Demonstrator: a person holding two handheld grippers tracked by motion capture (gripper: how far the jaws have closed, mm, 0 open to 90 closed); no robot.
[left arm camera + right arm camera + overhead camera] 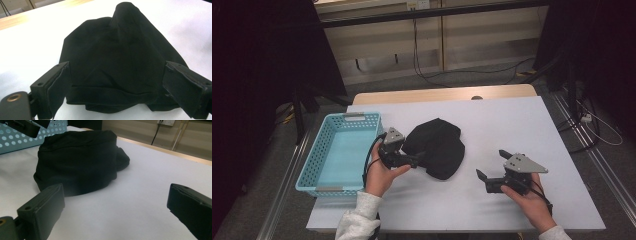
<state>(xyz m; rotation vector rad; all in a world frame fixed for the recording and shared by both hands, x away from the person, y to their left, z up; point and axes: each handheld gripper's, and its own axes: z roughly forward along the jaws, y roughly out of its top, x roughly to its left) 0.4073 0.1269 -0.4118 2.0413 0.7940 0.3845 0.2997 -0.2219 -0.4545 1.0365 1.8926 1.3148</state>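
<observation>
- Black cloth cap [437,145]: crumpled on the white table [512,125], near the middle, just right of the light-blue perforated basket [337,150].
- Left gripper [414,159]: at the cap's near-left edge; jaws spread wide, straddling the folded hem, not closed on it.
- Right gripper [492,165]: well apart from the cap, low over bare tabletop; jaws wide open, holding nothing.

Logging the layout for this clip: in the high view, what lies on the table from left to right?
Blue basket → left gripper → black cloth → right gripper.
</observation>
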